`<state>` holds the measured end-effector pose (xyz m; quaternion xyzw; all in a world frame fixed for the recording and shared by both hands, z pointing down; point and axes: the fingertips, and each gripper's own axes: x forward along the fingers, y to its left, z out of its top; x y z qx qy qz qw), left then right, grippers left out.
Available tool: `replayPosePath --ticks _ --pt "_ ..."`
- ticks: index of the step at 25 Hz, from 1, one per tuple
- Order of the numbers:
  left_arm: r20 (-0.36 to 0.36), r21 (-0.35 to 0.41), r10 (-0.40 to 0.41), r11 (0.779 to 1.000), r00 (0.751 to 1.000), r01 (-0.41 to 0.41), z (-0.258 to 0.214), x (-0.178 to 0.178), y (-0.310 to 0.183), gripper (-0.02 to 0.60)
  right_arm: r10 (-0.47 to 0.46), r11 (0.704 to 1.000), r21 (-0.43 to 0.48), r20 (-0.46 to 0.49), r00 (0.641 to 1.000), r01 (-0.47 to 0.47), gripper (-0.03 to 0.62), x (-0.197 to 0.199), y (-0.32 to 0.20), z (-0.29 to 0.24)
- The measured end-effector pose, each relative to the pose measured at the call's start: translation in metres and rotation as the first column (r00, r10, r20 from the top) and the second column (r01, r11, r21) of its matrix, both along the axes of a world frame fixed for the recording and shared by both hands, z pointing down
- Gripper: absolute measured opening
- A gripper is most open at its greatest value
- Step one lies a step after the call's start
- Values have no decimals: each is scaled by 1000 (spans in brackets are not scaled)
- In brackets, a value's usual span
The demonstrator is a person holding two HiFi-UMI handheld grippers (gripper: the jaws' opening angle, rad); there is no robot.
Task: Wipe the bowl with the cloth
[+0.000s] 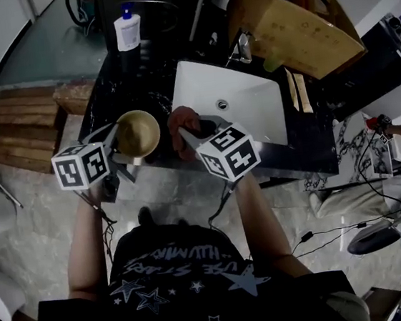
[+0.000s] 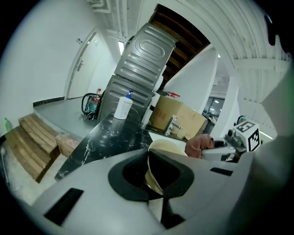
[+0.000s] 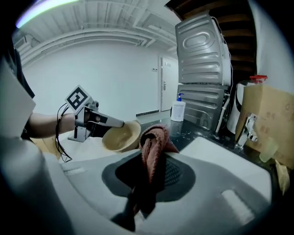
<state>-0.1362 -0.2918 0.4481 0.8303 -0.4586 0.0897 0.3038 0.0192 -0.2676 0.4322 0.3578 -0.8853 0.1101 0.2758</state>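
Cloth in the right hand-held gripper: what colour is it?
Reddish-brown; the cloth shows best in the right gripper view.

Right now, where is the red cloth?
The reddish cloth is pinched in the right gripper, just right of the tan bowl in the head view, by the white sink.

The person wears a black short-sleeved T-shirt (image 1: 173,267) printed with pale stars and lettering. The left claw (image 1: 117,145) and right claw (image 1: 186,138) are pale grey, each topped by a white cube (image 1: 80,167) bearing black square markers. Thin black cables (image 1: 223,200) trail from them.
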Motion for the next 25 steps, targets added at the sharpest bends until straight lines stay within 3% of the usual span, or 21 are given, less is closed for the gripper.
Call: replayPosePath --ticks 5,12,18,25 --pt "-43 3 -47 999 998 47 -6 -7 5 17 -67 996 -58 81 994 72 66 -22 23 18" --pt "-49 2 -33 999 998 33 -10 -4 14 17 -109 994 -5 144 984 111 66 -40 29 15" --pt "-51 1 118 993 992 -118 -15 4 31 17 -200 980 50 201 959 194 66 -43 24 0" --pt "24 26 329 944 944 -330 -24 14 49 17 -369 929 60 243 897 365 66 -61 27 -5"
